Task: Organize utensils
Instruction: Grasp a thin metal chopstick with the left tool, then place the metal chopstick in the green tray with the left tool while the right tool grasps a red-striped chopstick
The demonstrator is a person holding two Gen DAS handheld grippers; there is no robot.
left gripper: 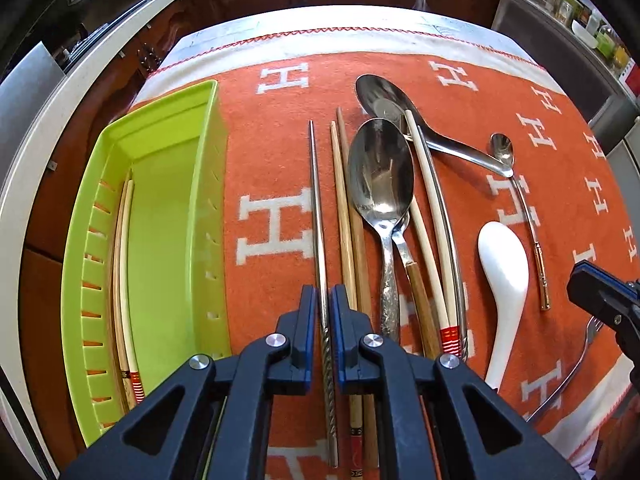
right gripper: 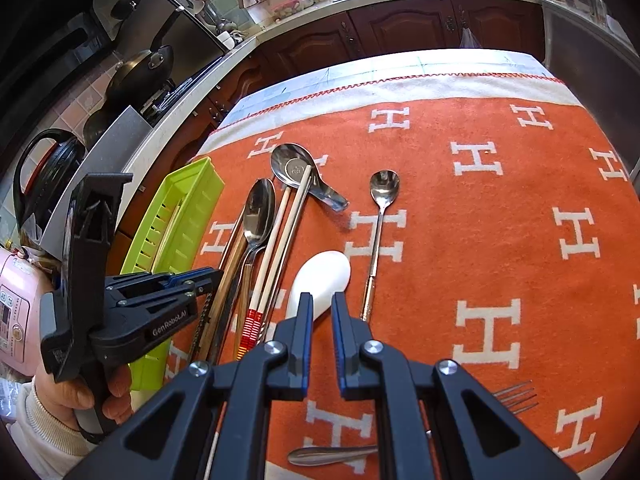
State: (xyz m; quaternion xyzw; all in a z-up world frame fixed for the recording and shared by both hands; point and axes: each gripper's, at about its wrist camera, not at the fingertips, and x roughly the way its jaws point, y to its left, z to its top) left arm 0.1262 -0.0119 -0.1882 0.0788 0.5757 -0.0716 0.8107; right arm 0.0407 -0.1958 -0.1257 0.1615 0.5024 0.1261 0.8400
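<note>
My left gripper [left gripper: 324, 312] is shut on a thin metal chopstick [left gripper: 318, 200], which runs between its pads and lies on the orange cloth [left gripper: 272, 120]. To its left stands a lime-green tray [left gripper: 176, 200] with a pair of pale chopsticks [left gripper: 122, 260] along its left wall. Right of the held chopstick lie wooden chopsticks [left gripper: 344, 208], a large steel spoon [left gripper: 380, 168] and a white ceramic spoon [left gripper: 504, 264]. My right gripper [right gripper: 321, 300] hovers shut and empty over the white spoon [right gripper: 324, 272]. A hand holds the left gripper [right gripper: 214, 276] beside the tray [right gripper: 192, 200].
A steel soup spoon [left gripper: 380, 92], a small gold-handled spoon [right gripper: 384, 186], a fork [right gripper: 516, 398] and another steel spoon [right gripper: 332, 454] lie on the cloth. Its right half [right gripper: 520, 200] holds no utensils. Dark wooden cabinets [right gripper: 400, 28] and a cluttered kitchen counter stand beyond the table.
</note>
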